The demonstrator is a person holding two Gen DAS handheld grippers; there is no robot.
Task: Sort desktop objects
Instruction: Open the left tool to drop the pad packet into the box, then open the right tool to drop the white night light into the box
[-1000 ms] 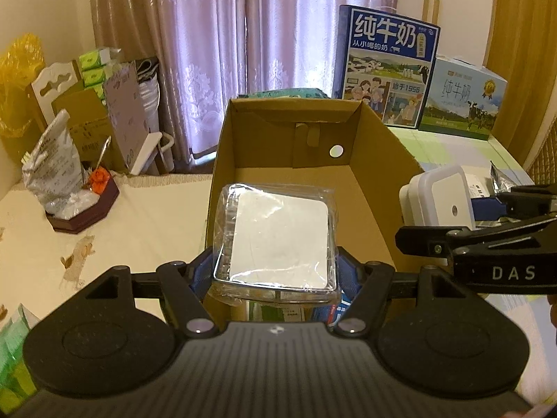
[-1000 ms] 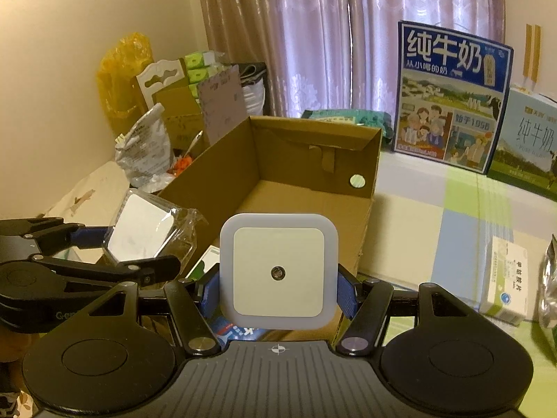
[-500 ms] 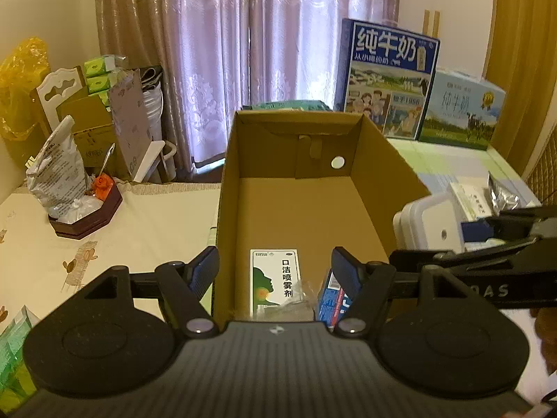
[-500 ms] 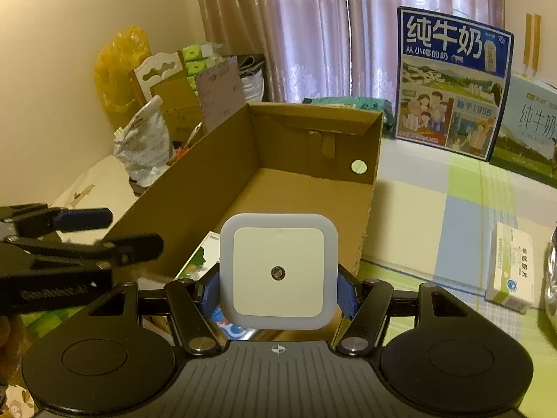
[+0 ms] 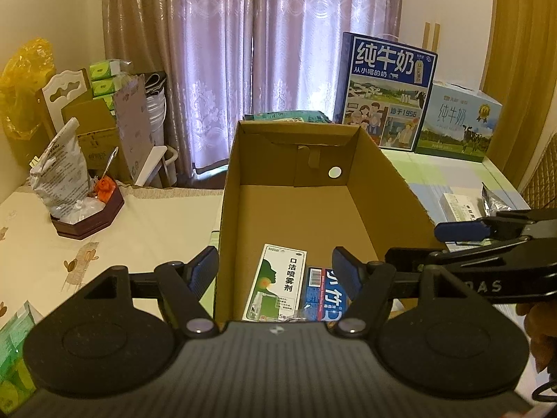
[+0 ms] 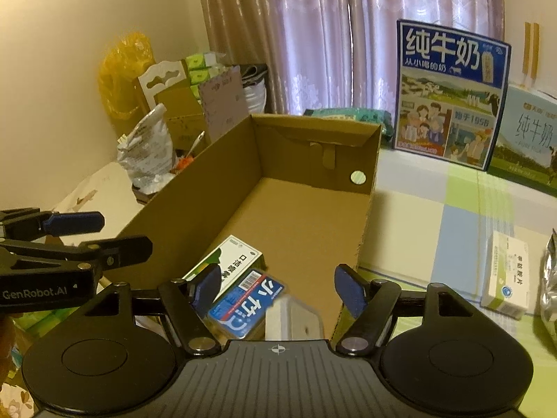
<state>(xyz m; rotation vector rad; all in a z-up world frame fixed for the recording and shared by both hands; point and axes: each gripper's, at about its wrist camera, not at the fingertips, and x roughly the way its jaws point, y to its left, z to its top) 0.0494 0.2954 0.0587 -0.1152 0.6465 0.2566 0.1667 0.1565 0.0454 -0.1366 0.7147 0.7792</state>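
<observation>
An open cardboard box stands in front of both grippers. On its floor lie a green-and-white spray carton and a blue pack, with a scrap of clear wrapper beside them. My left gripper hangs open above the box's near end, holding nothing. My right gripper is open too. Just below it a white square night light lies tilted in the box, next to the blue pack. Each gripper shows in the other's view, the right gripper and the left gripper, both with jaws apart.
Two milk cartons stand behind the box. A small medicine box and a silver foil pouch lie on the checked cloth to the right. A dark tray with a bag sits left; a green pack lies near left.
The left gripper opened and its wrapped white item dropped into the box. Then the right gripper opened and the white night light fell into the box's near end.
</observation>
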